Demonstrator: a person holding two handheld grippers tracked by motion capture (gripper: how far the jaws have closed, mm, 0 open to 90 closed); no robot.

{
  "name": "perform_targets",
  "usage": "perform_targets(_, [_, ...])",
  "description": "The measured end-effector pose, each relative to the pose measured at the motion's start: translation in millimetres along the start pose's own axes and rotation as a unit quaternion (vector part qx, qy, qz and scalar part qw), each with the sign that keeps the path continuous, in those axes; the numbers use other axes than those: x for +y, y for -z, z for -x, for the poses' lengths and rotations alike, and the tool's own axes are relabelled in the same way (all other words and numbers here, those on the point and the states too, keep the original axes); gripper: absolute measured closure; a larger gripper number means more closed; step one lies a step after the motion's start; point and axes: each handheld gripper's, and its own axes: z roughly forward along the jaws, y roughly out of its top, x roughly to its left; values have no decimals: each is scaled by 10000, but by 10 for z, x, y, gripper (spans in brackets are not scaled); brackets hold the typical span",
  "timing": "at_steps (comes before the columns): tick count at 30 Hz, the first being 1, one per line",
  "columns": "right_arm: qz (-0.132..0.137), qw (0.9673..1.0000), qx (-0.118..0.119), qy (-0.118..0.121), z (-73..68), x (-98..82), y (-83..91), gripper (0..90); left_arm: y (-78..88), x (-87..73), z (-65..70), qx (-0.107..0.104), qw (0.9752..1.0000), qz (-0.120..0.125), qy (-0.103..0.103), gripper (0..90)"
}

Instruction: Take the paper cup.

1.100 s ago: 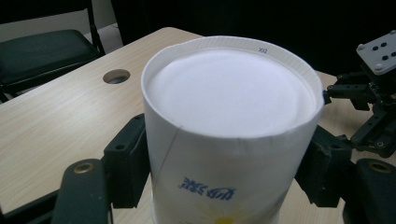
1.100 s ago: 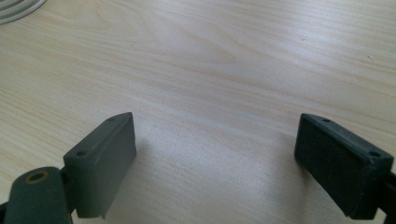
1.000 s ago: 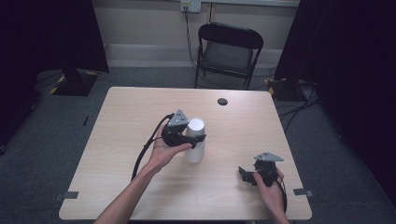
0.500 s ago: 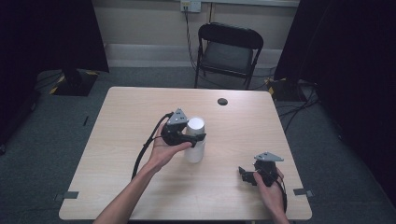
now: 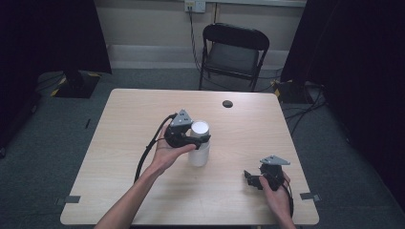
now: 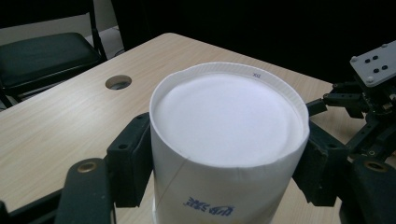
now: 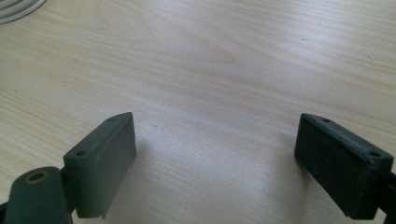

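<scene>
The table (image 5: 119, 157), a pale wood-grain top, has its near edge cut off at the bottom of the high view, and the dark curtains on both sides swallow whatever stands beyond the floor. Behind it sits a black folding chair (image 5: 234, 52), its legs partly hidden by the far table edge. A round cable hole (image 5: 228, 103) shows near that far edge.

Near the middle of the table stands the white paper cup (image 5: 199, 143), upside down, its closed base facing up. In the left gripper view the cup (image 6: 224, 140) crowds the frame; its lower part is cut off, and the blue print low on its wall is upside down and too clipped to read (a seam line runs down beside it).

The left gripper (image 5: 196, 139) has the cup between its two black pads, one on each side of the wall just under the upturned base. The jaws have just been closing, and the pads now press the wall, so the cup is gripped. The hand (image 5: 167, 155) holding it hides much of the gripper's body.

The right gripper (image 5: 252, 177) rests near the table's right front corner, well apart from the cup. Its jaws stand wide apart over bare wood with nothing between them (image 7: 215, 163).
</scene>
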Motion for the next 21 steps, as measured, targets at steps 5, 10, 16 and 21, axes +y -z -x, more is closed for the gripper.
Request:
perform_targets(5, [-2,10000,1,2,0,0,0,122,16,17,-7,-7,10000,63,59,312])
perform_targets(10, [-1,10000,1,1,0,0,0,122,34,47,2,0,9999,96,59,315])
perform_targets(16, [0,10000,-3,1,0,0,0,122,92,73,-33,-54,9994,260,228,326])
perform_targets(21, [0,10000,-3,1,0,0,0,122,110,82,-43,-16,9991,304,293,327])
